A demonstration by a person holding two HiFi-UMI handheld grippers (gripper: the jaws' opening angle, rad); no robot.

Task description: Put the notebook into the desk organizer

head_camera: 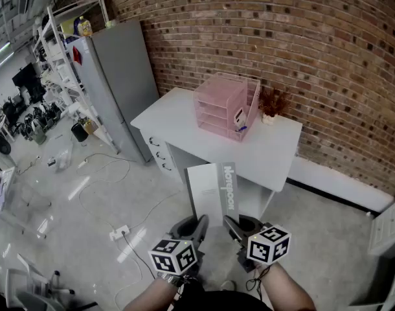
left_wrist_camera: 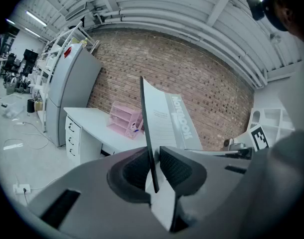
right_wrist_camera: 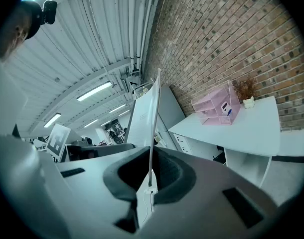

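**benchfan:** Brick wall (head_camera: pixel 282 31) at the back, white counter (head_camera: pixel 178 112) in front of it, pink desk organizer (head_camera: pixel 220 105) sitting on top close to the wall. So where's the notebook (head_camera: pixel 214 190) in all that?

**gripnerd:** Out over the floor, well short of the counter. The organizer is pretty much dead ahead of it and well apart. The notebook stands on end, long axis pointing up and away toward the counter.

**benchfan:** Which gripper's closer?

**gripnerd:** Neither, honestly. Left gripper (head_camera: pixel 197 225) and right gripper (head_camera: pixel 234 227) sit side by side on its bottom edge. Both are clamped on the notebook, jaws nearly together with only the thin book between the pads. My guess is both have to carry it forward together.
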